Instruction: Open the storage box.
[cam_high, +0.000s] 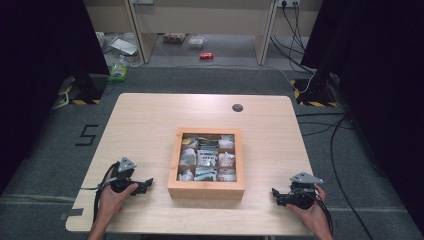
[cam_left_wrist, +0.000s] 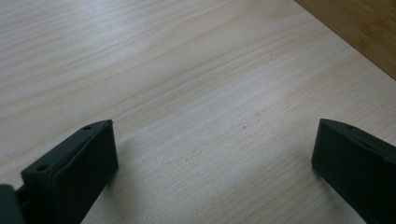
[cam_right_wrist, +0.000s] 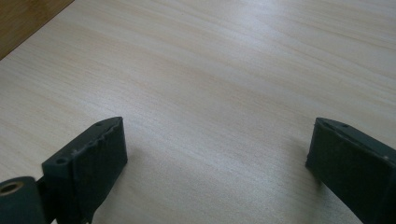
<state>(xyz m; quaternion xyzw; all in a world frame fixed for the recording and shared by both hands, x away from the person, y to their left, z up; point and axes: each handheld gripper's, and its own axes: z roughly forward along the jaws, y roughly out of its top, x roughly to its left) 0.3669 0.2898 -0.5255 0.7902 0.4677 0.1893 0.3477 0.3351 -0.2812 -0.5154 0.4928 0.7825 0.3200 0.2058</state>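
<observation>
A square wooden box (cam_high: 206, 190) with several compartments of small packets stands at the middle of the table (cam_high: 150, 115), towards the front. My left gripper (cam_high: 145, 186) rests on the table left of the box, held by a hand, jaws pointing at the box. Its jaws stand wide apart over bare wood (cam_left_wrist: 210, 140), and the box's corner (cam_left_wrist: 364, 32) shows at the upper right. My right gripper (cam_high: 276, 196) rests right of the box, jaws pointing left at it. Those jaws are also wide open with nothing between them (cam_right_wrist: 215, 140); the box's edge (cam_right_wrist: 23, 18) shows at the upper left.
A dark round grommet (cam_high: 237, 107) sits near the table's far edge. Black stands (cam_high: 85, 85) and cables (cam_high: 330, 125) lie on the floor around the table. Shelving with small items, a red can (cam_high: 206, 56) among them, is at the back.
</observation>
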